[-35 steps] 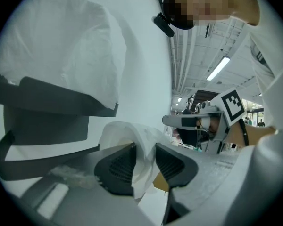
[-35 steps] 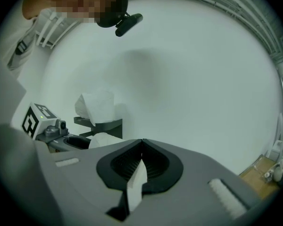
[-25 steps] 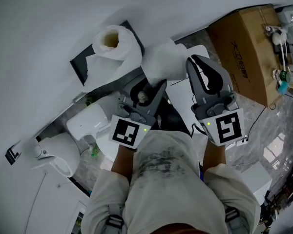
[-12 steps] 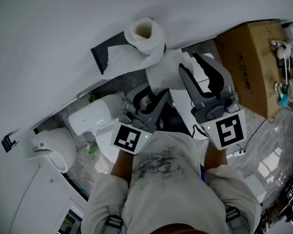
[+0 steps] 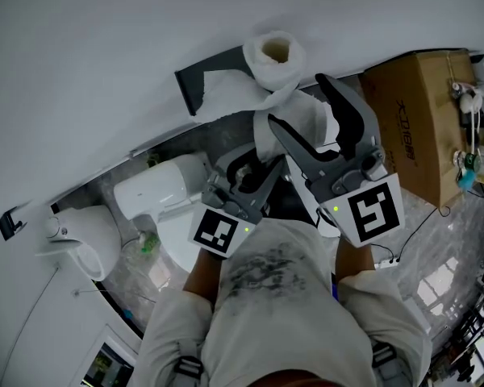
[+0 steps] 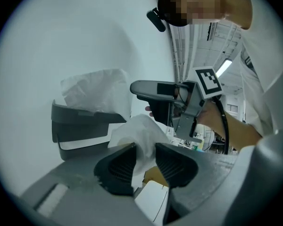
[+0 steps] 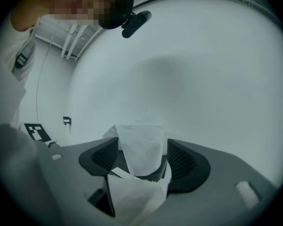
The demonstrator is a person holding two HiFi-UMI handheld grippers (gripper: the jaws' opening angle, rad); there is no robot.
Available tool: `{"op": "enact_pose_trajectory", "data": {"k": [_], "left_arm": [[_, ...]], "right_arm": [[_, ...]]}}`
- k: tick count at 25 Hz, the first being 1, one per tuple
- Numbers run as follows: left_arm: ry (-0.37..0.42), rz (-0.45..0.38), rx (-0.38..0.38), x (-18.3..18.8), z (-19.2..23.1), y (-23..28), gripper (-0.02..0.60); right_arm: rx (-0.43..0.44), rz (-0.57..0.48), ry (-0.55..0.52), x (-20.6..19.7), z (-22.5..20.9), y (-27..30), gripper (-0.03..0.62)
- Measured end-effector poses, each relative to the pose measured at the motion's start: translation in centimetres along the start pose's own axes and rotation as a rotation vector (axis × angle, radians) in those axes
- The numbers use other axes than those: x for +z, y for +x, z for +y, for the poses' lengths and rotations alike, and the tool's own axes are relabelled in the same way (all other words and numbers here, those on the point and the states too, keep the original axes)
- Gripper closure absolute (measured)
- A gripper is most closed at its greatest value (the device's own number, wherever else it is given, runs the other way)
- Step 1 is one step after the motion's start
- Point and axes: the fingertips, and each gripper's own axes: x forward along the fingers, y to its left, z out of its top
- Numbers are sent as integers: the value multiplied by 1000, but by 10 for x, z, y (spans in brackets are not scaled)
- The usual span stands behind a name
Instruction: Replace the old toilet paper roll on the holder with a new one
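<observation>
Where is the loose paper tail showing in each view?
Head view: paper tail hangs centre, below the roll.
Left gripper view: lower centre, pinched in the left gripper's jaws.
Right gripper view: lower centre, loose between the right gripper's jaws, which have just been opening.
Shared landmark: the dark holder, upper centre in head view, left in left gripper view.

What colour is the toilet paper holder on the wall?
Dark grey wall holder; best in left gripper view.
</observation>
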Motion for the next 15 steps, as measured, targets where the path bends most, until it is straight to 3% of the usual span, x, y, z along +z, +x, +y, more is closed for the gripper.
{"op": "enact_pose_trajectory", "data": {"k": [4, 15], "left_arm": [[0, -6, -10, -1, -1, 1, 439], [-9, -12, -40, -4, -1, 6, 440]], "right_arm": [[5, 11, -2, 4, 2, 14, 212], [-27, 38, -11, 6, -7, 43, 206]]}}
